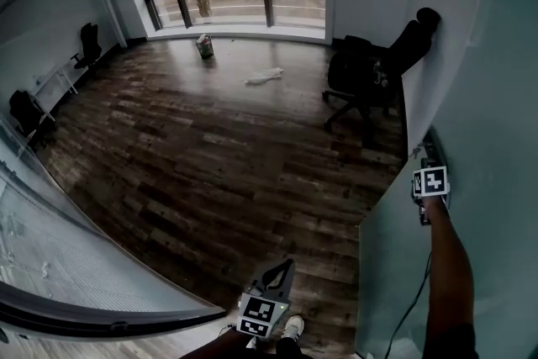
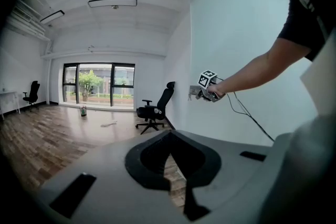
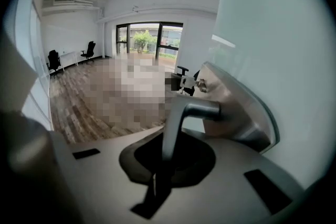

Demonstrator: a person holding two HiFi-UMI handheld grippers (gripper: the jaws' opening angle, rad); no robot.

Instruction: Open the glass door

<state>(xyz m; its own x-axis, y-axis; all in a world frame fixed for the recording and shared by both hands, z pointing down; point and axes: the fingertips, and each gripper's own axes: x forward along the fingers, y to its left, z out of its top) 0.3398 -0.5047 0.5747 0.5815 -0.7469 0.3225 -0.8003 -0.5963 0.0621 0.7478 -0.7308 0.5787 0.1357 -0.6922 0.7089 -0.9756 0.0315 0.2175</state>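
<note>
Right gripper (image 3: 157, 191) clamps the lever handle (image 3: 195, 109) on the glass door (image 1: 395, 265) | left gripper (image 2: 178, 194) closed, empty, away from door

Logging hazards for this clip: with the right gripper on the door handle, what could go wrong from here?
The right gripper is shut on the smooth metal handle, so it could slip off under a pull. Its cable hangs beside the glass door and might snag on the edge.

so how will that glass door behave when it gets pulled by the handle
The glass door looks like a tall rigid pane, so probably heavy and slow to swing. Its metal handle looks stiff but smooth; the right tongs, shut on it, might slip.
</note>
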